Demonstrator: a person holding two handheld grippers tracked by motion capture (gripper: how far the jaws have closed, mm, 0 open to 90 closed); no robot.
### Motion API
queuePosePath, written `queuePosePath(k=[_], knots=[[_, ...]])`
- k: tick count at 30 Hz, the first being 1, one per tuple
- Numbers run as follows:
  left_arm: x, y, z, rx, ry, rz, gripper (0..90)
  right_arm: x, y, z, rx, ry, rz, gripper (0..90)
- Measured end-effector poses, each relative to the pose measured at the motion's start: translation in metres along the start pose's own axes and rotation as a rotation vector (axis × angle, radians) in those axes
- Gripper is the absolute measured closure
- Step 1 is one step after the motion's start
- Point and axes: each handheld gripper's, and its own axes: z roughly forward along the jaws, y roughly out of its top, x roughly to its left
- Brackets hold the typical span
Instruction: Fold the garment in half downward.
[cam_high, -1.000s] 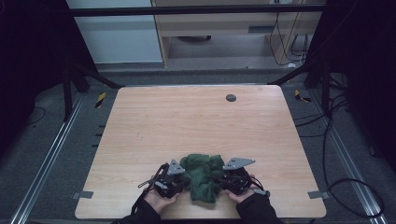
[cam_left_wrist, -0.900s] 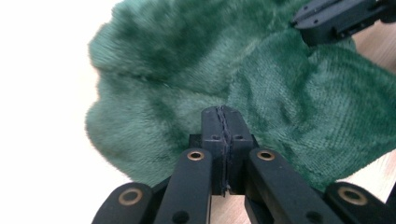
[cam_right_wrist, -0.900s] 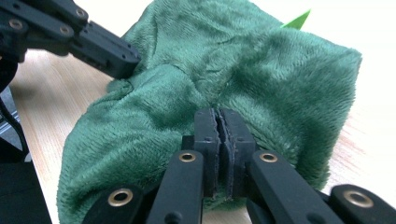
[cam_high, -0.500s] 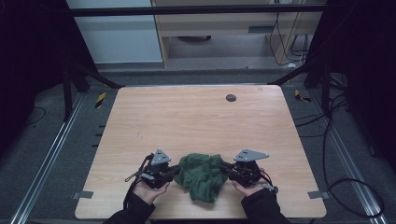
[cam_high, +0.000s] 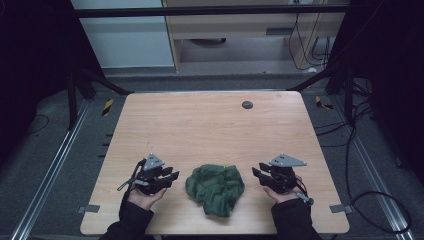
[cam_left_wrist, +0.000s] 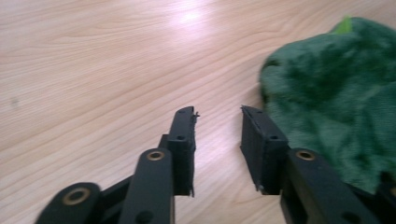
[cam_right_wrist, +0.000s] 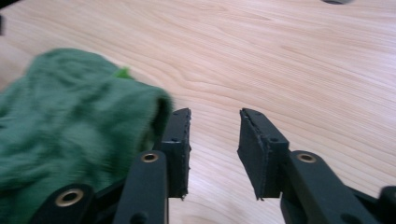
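- A crumpled green towel (cam_high: 216, 188) lies in a loose heap on the wooden worktop (cam_high: 210, 125), near the front edge and roughly midway between the two hands.
- The left gripper (cam_high: 170, 176) sits to the left of the towel, just beside it with a strip of bare wood between them; the person's left hand (cam_high: 142, 195) grips it from below.
- In the left gripper view, the towel (cam_left_wrist: 336, 88) lies to the right of the right-hand finger (cam_left_wrist: 261, 144), and bare wood shows in the gap between the two fingers.
- The left fingers stand apart with nothing between them; they have just been opening.
- The right gripper (cam_high: 257, 175) sits to the right of the towel, also clear of it, carried by the person's right hand (cam_high: 282, 192), with a grey three-cornered plate (cam_high: 286, 160) on top.
- In the right gripper view, the towel (cam_right_wrist: 74, 135) bulges up against the outer side of the left-hand finger (cam_right_wrist: 177, 149); whether it touches is unclear.
- The right fingers are likewise spread with only wood showing between them, and they too have just been opening.
- A small bright-green tag (cam_right_wrist: 122, 73) pokes out of the towel's folds.
- A dark round disc (cam_high: 247, 104) sits in the worktop near its far edge, well apart from the towel.
- Cables (cam_high: 360, 150) trail over the floor to the right of the worktop.
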Motion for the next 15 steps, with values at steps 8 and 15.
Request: queuePosePath(k=[8, 15], knots=[[0.017, -0.008, -0.004, -0.012, 0.051, 0.002, 50.0, -0.021, -0.007, -0.003, 0.03, -0.082, 0.015, 53.9], [0.04, -0.016, -0.004, 0.0, 0.087, -0.037, 39.0, -0.037, -0.013, -0.006, 0.042, -0.14, 0.04, 43.8]])
